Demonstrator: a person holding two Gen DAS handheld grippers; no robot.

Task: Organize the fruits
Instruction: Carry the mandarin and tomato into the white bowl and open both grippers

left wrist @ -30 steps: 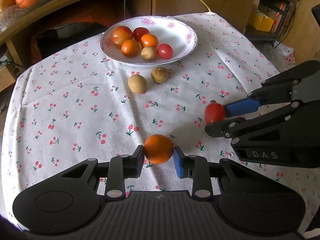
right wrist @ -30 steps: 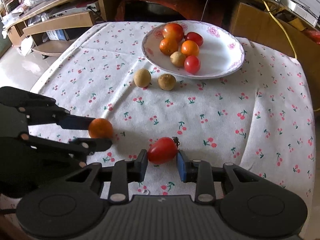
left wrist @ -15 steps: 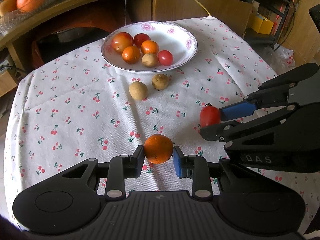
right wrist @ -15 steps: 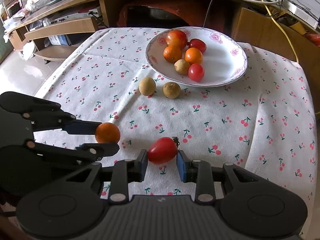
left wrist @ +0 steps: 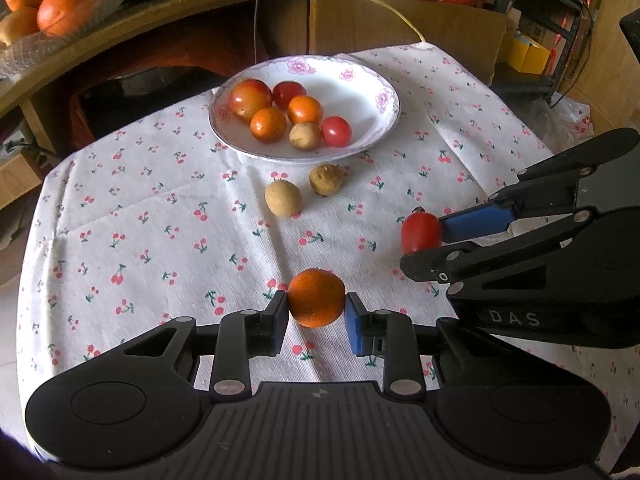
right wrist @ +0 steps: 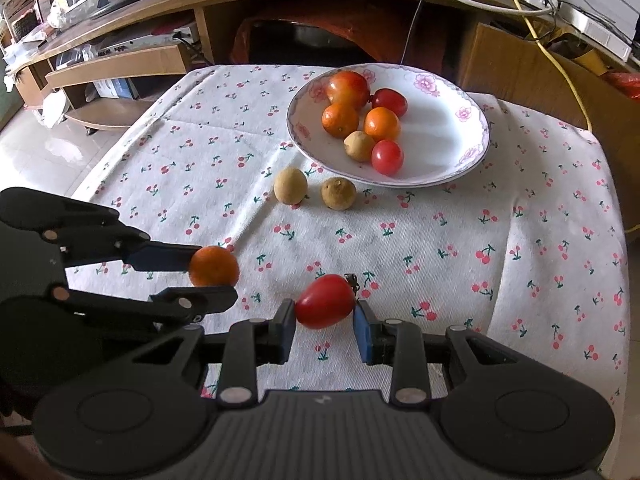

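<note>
On the cherry-print tablecloth (left wrist: 132,216), both claws are loaded. Left gripper (left wrist: 317,314) is clamped on a small orange (left wrist: 317,298), pads pressing both sides. Right gripper (right wrist: 325,326) is clamped on a red tomato (right wrist: 326,301); left pad is touching it, right pad is at its stem end (contact there looks thinner, so the grip may be marginal). Both fruits sit low over the cloth; can't tell if they are lifted clear or touching it.

Flowered plate (right wrist: 476,148) is at the far side, already holding six fruits bunched toward its left half, with bare space on its right half. Two brownish round fruits, one smooth (right wrist: 291,186) and one rough (right wrist: 339,193), lie on the cloth just short of the plate rim, apart from each other.

My read: the pick step is done on both sides and the carry to the plate comes next. That calls for lifting high enough to clear the two loose fruits and the rim, then releasing low over the bare part of the plate so nothing rolls out. The two brown fruits remain after that.
</note>
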